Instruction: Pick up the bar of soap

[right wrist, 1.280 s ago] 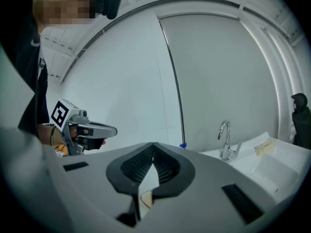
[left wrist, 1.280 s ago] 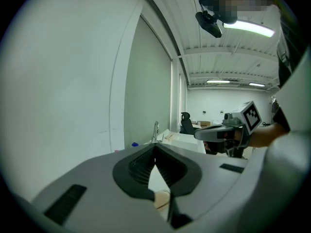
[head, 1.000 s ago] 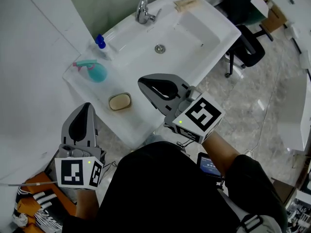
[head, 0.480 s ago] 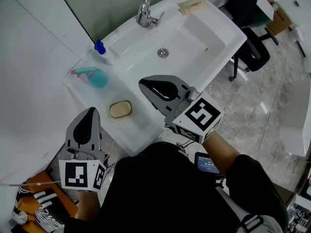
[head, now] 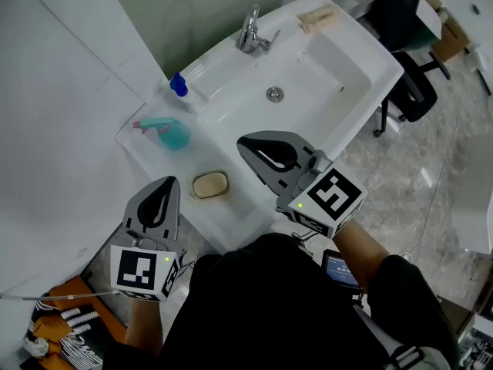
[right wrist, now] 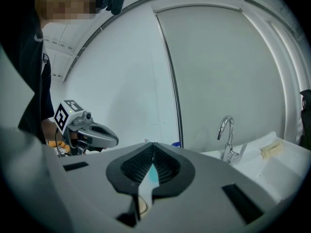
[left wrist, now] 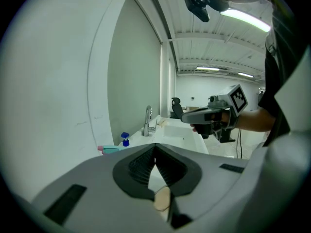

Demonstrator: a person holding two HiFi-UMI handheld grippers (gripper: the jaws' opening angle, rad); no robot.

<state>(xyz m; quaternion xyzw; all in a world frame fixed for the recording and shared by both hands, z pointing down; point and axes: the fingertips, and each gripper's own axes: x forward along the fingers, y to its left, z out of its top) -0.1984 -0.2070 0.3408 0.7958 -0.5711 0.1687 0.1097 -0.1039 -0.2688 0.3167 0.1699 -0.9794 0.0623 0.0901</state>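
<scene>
A beige bar of soap (head: pixel 210 184) lies in a small dish on the white counter (head: pixel 231 214), left of the basin. My left gripper (head: pixel 168 179) hovers just left of it, off the counter's near corner, jaws shut and empty. In the left gripper view the soap (left wrist: pixel 162 198) shows through the gap below the left gripper's (left wrist: pixel 155 144) closed tips. My right gripper (head: pixel 240 141) hangs over the counter to the right of the soap, pointing left, also shut with nothing held. Through the right gripper's (right wrist: pixel 153 143) jaws I see a bit of teal.
A teal spray bottle (head: pixel 171 133) lies behind the soap, and a blue-capped bottle (head: pixel 179 85) stands by the wall. The faucet (head: pixel 252 31) rises over the basin (head: pixel 323 68). A tan cloth (head: pixel 317 19) lies at the far corner. A black chair (head: pixel 400 21) stands beyond.
The whole scene has slid right and down in the head view. My left gripper has edged slightly nearer the soap. Both grippers stay shut.
</scene>
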